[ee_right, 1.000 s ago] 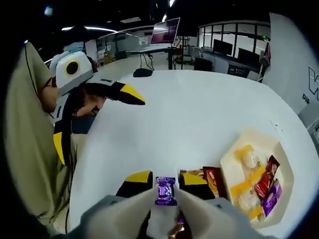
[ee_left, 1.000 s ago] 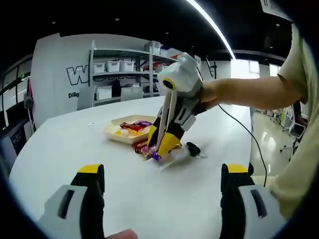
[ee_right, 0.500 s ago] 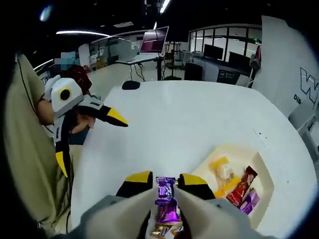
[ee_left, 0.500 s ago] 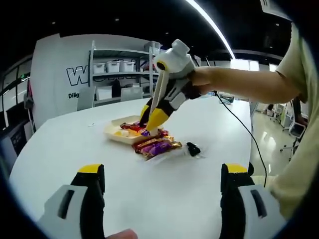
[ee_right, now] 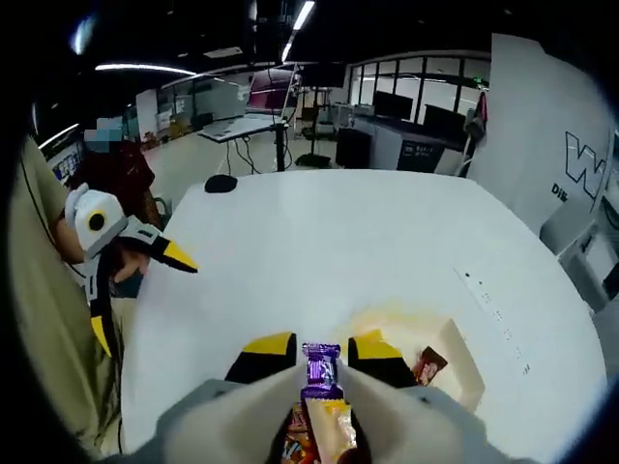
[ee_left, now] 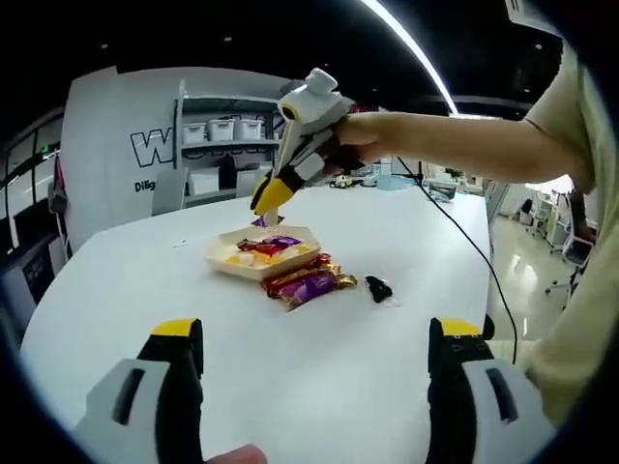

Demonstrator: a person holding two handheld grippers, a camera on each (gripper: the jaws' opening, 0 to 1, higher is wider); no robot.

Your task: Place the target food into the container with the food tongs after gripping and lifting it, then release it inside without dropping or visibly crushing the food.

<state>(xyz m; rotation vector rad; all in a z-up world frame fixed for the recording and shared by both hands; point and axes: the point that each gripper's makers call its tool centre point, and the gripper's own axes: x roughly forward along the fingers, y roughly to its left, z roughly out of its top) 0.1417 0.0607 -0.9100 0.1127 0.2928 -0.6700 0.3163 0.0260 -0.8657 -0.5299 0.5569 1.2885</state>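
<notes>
A purple-wrapped candy [ee_right: 321, 369] is pinched between the yellow-tipped jaws of my right gripper [ee_right: 320, 348], which is shut on it. In the left gripper view the right gripper [ee_left: 267, 207] hangs in the air over the far side of the cream tray [ee_left: 224, 263], with the purple candy [ee_left: 261, 221] at its tip. The tray [ee_right: 462, 379] lies right under the jaws and holds several wrapped candies [ee_left: 271, 246]. My left gripper [ee_left: 317, 331] stands wide open over the near table with nothing in it. It also appears at the left of the right gripper view as the left gripper [ee_right: 140, 293].
A small pile of wrapped candies [ee_left: 309, 283] lies on the white table just right of the tray, with a black scrap [ee_left: 377, 288] beside it. A cable [ee_left: 464, 246] runs across the table's right side. A person's arm [ee_left: 455, 150] reaches in from the right. Shelves stand behind.
The right gripper has lifted the purple candy off the pile on the table and carried it up and over the tray. The left gripper has stayed where it was, open.
</notes>
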